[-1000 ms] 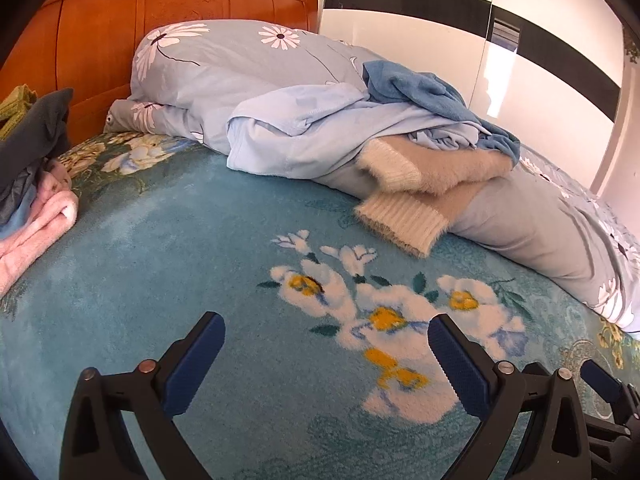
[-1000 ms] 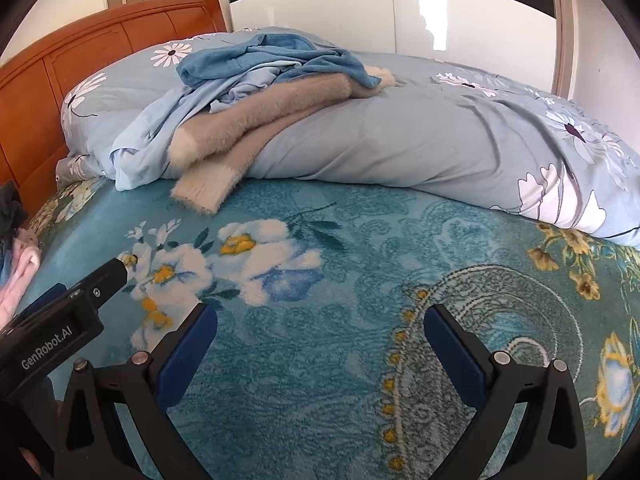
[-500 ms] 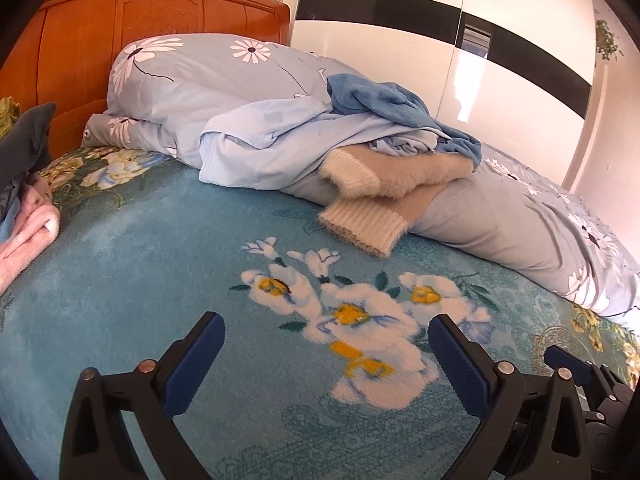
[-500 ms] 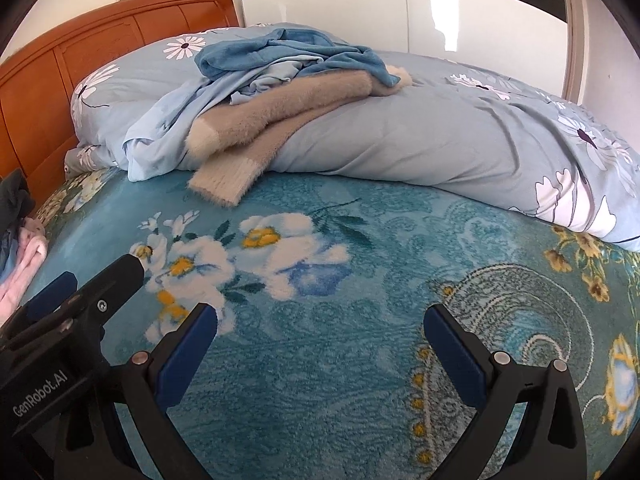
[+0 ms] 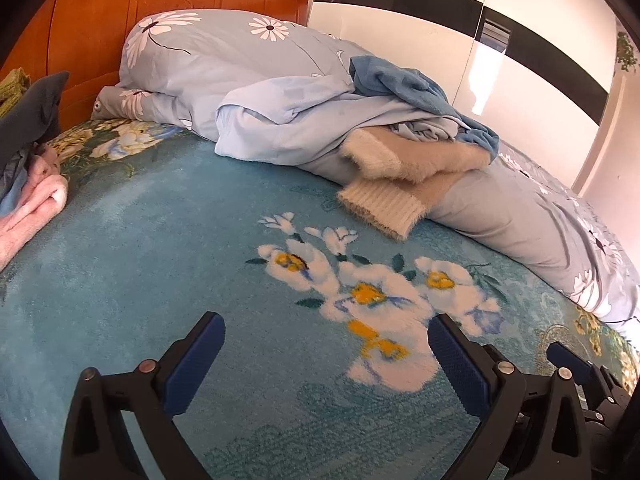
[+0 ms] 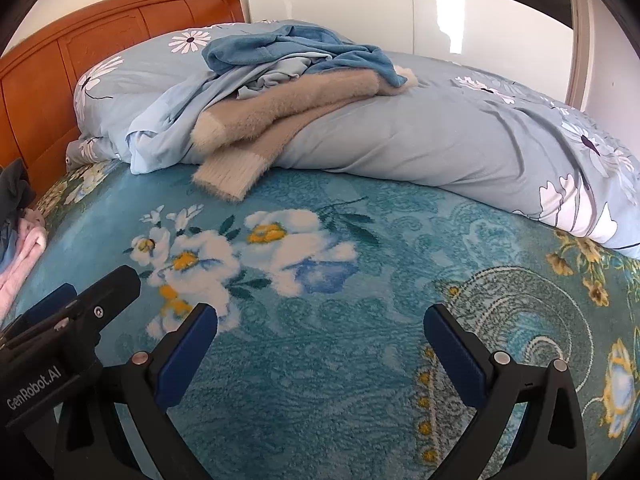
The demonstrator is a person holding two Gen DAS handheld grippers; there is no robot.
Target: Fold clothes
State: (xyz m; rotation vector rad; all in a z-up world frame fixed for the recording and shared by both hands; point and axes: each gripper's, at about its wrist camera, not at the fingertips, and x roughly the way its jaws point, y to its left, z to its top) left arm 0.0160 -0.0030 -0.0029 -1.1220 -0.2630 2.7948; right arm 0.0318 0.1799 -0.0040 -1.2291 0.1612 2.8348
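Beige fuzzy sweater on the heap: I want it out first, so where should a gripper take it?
Grip the ribbed cream cuff of the beige sweater, coming from the blanket side; it hangs free off the duvet, while blue clothes cover the rest.

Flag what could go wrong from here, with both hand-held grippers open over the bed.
1. The beige fuzzy sweater lies under the blue garment and pale blue shirt; pulling it may drag those along.
2. The pile sits on the floral duvet, so a deep pinch could catch bedding.
3. The left hand-held gripper and right hand-held gripper are close; converging risks collision.
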